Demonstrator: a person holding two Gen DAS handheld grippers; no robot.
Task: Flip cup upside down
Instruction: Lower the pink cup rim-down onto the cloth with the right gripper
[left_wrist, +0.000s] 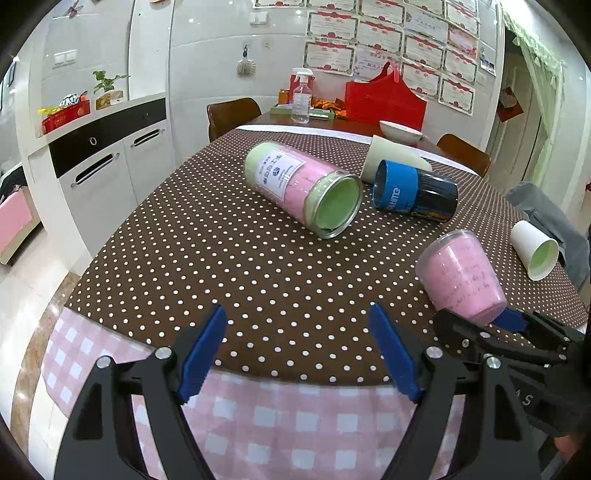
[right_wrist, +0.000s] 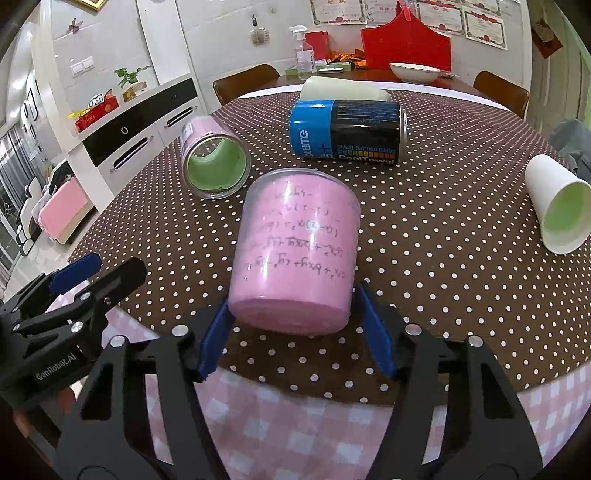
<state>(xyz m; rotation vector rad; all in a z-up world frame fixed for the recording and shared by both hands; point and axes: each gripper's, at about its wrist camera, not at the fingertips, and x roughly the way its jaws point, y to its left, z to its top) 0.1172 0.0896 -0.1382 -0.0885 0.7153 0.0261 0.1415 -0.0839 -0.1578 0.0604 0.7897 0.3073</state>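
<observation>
A clear cup lined with pink paper bearing handwriting (right_wrist: 295, 254) lies tilted on the brown polka-dot tablecloth (right_wrist: 424, 280), closed base toward me. My right gripper (right_wrist: 297, 317) is open, its blue fingers either side of the cup's base; whether they touch it I cannot tell. The same cup shows at the right of the left wrist view (left_wrist: 461, 277), with the right gripper (left_wrist: 517, 325) behind it. My left gripper (left_wrist: 299, 343) is open and empty over the table's near edge, left of the cup; it shows in the right wrist view (right_wrist: 81, 273).
Other cups lie on their sides: a pink and green one (left_wrist: 306, 184), a blue and black can (left_wrist: 413, 190), a cream one (left_wrist: 391, 158), a white paper cup (left_wrist: 535, 249). A bowl (left_wrist: 400, 131), spray bottle (left_wrist: 301, 98) and red bag (left_wrist: 384, 98) stand beyond. Cabinets (left_wrist: 110, 158) stand left.
</observation>
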